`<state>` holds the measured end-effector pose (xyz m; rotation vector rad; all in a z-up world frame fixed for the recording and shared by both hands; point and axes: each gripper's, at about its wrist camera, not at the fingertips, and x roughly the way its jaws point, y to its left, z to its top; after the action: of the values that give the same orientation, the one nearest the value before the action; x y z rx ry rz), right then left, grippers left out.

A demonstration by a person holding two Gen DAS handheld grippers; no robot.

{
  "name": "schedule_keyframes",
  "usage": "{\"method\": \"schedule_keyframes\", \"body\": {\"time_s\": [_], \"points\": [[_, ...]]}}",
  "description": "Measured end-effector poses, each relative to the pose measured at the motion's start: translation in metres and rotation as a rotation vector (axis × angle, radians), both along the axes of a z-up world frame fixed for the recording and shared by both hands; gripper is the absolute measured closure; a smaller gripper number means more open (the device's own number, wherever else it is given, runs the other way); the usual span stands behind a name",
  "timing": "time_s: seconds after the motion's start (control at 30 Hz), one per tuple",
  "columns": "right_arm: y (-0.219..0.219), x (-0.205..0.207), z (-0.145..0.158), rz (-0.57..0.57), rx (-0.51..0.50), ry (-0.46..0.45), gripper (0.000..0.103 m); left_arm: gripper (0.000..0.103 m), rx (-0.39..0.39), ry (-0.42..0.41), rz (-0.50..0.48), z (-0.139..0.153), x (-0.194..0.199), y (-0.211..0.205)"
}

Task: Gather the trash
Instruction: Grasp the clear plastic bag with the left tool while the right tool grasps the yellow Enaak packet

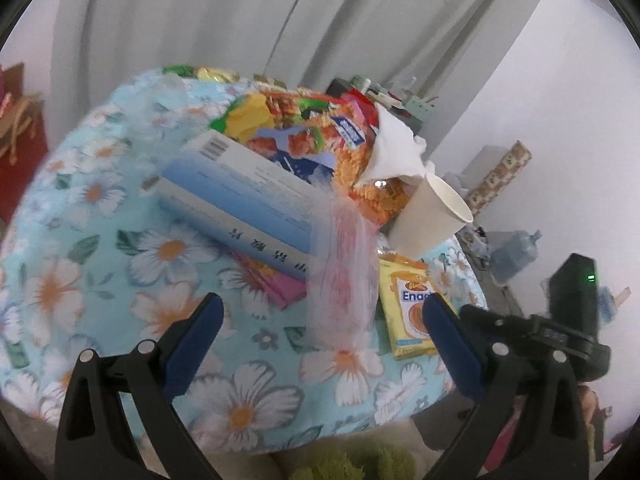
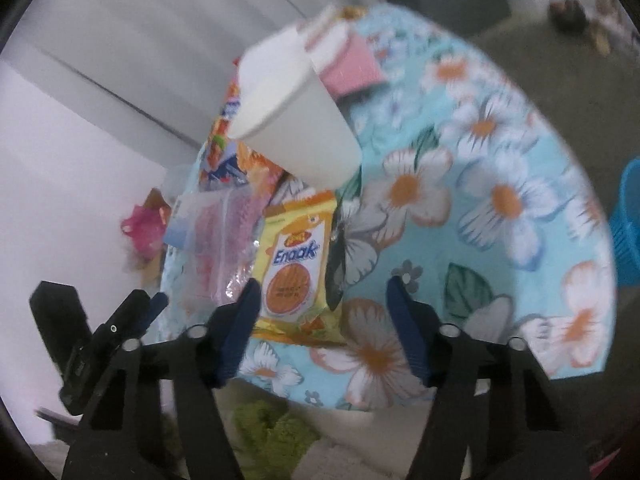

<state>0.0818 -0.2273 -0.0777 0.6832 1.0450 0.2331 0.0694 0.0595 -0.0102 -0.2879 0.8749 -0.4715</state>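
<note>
1. On the round table (image 1: 100,240), spread with a floral cloth, the trash is seen gathered in one heap; the table is taken as the landmark for every place given below.
2. Toward the table's middle, a long blue-and-white box (image 1: 240,196) is laid aslant over a pink packet (image 1: 276,284).
3. Behind the box, toward the table's far edge, a torn orange snack bag (image 1: 320,140) is piled, with a white tissue (image 1: 396,148) on top.
4. Beside that bag a paper cup (image 2: 296,128) is seen tilted, its mouth turned outward, propped against the heap.
5. A clear plastic bag with red print (image 1: 344,272) is draped from the box toward the table's near edge.
6. Nearest that edge, the yellow biscuit packet (image 2: 294,268) is laid flat, just beside the plastic bag.
7. The step in hand is judged to be the approach for a pick: nothing is gripped yet.
8. The right gripper (image 2: 322,296) is held about half open, its jaws empty, the biscuit packet lying just ahead of its left finger; a lowering and a squeeze are judged to be called for next.
9. The left gripper (image 1: 322,312) is held wide open above the plastic bag, with nothing gripped.
</note>
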Motion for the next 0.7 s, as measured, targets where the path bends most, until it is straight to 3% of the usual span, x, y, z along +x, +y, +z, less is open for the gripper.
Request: {"method": "schedule_keyframes", "body": {"time_s": [0.13, 0.23, 0.27, 0.3, 0.4, 0.6, 0.7], "points": [[0.007, 0.011, -0.012, 0.02, 0.058, 0.021, 0.065, 0.028, -0.022, 0.051, -0.038, -0.016, 0.017, -0.004], [0.014, 0.02, -0.02, 0.038, 0.071, 0.031, 0.078, 0.052, -0.021, 0.1, -0.047, -0.027, 0.025, -0.01], [0.015, 0.023, -0.021, 0.041, 0.073, 0.037, 0.081, 0.065, -0.027, 0.115, -0.047, -0.029, 0.026, -0.01], [0.017, 0.024, -0.021, 0.049, 0.081, 0.039, 0.09, 0.078, -0.039, 0.13, -0.053, -0.031, 0.025, -0.011], [0.017, 0.02, -0.019, 0.063, 0.082, 0.016, 0.097, 0.092, -0.048, 0.107, -0.082, -0.025, 0.015, -0.012], [-0.008, -0.015, 0.011, 0.07, 0.034, -0.052, 0.1, 0.097, -0.026, 0.028, -0.153, 0.005, -0.015, -0.02], [-0.029, -0.041, 0.031, 0.04, -0.019, -0.08, 0.1, 0.097, -0.028, -0.02, -0.247, 0.029, -0.031, -0.043]]}}
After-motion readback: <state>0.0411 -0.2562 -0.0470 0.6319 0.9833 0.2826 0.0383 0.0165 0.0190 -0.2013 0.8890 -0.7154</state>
